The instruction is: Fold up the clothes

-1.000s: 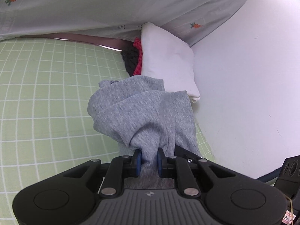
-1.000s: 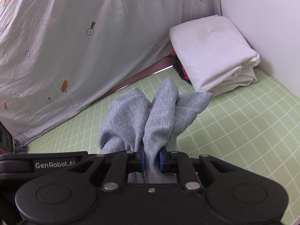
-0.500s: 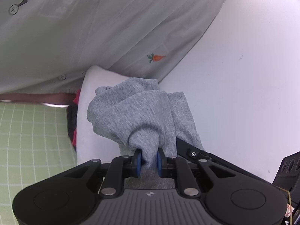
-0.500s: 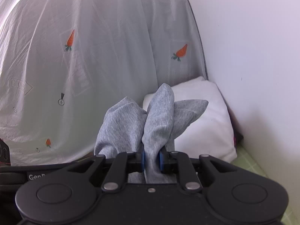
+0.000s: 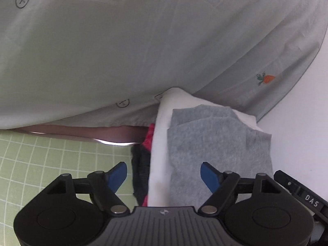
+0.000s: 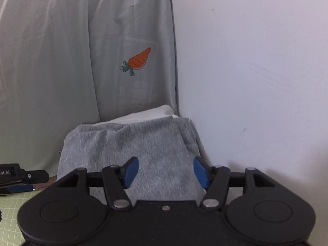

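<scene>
A folded grey garment (image 5: 217, 143) lies flat on top of a stack of folded clothes, on a white folded piece (image 5: 162, 127). It also shows in the right wrist view (image 6: 143, 149). My left gripper (image 5: 164, 174) is open and empty, just in front of the stack. My right gripper (image 6: 165, 171) is open and empty, close over the near edge of the grey garment. A red and a dark garment (image 5: 143, 155) sit lower in the stack.
A pale sheet with carrot prints (image 6: 82, 51) hangs behind the stack. A white wall (image 6: 256, 71) stands right of it. The green gridded mat (image 5: 51, 164) lies to the left. The left gripper's body (image 6: 18, 178) shows at the right view's left edge.
Both grippers have opened and let go of the grey garment. It now lies spread flat on the white folded piece at the top of the stack.
</scene>
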Demonstrator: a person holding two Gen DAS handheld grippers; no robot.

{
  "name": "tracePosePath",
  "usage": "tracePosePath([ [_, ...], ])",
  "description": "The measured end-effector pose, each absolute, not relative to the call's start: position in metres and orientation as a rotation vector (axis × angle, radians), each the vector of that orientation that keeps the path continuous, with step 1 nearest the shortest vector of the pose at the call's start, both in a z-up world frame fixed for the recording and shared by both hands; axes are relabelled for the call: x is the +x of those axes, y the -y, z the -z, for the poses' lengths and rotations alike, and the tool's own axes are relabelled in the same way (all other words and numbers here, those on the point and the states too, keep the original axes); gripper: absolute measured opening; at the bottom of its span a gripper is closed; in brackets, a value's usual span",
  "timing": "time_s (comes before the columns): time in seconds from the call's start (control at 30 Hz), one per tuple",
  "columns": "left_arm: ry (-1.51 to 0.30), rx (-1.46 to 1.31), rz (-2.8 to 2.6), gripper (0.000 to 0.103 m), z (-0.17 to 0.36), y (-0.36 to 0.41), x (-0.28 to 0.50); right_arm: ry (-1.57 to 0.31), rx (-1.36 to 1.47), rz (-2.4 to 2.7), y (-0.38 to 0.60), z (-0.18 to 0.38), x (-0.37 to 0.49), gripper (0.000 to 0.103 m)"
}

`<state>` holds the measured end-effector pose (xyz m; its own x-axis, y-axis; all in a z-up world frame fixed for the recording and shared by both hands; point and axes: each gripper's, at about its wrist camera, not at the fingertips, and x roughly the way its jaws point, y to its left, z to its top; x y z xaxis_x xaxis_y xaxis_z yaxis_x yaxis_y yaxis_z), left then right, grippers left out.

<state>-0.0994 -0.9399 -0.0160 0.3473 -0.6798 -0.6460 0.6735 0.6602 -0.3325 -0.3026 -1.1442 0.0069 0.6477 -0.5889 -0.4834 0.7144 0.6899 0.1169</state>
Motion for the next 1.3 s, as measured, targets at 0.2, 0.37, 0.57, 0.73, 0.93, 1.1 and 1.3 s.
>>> tracePosePath([
  [0.2, -0.838, 0.073, 0.844, 0.086, 0.020, 0.914, -0.128, -0.510, 0.309, 0.736, 1.116, 0.007, -0.332, 0.082],
  [0.37, -0.823, 0.129, 0.848, 0.094, 0.014, 0.882, -0.169, -0.505, 0.367, 0.757, 1.080, 0.000, -0.372, 0.084],
  [0.57, -0.714, 0.147, 0.875, 0.103, -0.008, 0.841, -0.228, -0.493, 0.361, 0.763, 1.032, -0.020, -0.414, 0.086],
  [0.73, -0.637, 0.209, 0.918, 0.103, -0.022, 0.817, -0.273, -0.468, 0.367, 0.769, 0.991, -0.035, -0.445, 0.103],
  [0.93, -0.674, 0.208, 0.949, 0.103, -0.024, 0.786, -0.307, -0.486, 0.385, 0.788, 0.949, -0.036, -0.483, 0.103],
  [1.1, -0.679, 0.218, 0.964, 0.103, -0.022, 0.766, -0.333, -0.524, 0.390, 0.788, 0.925, -0.030, -0.510, 0.103],
  [1.3, -0.682, 0.216, 0.954, 0.103, -0.022, 0.752, -0.354, -0.541, 0.400, 0.784, 0.914, -0.027, -0.531, 0.103],
])
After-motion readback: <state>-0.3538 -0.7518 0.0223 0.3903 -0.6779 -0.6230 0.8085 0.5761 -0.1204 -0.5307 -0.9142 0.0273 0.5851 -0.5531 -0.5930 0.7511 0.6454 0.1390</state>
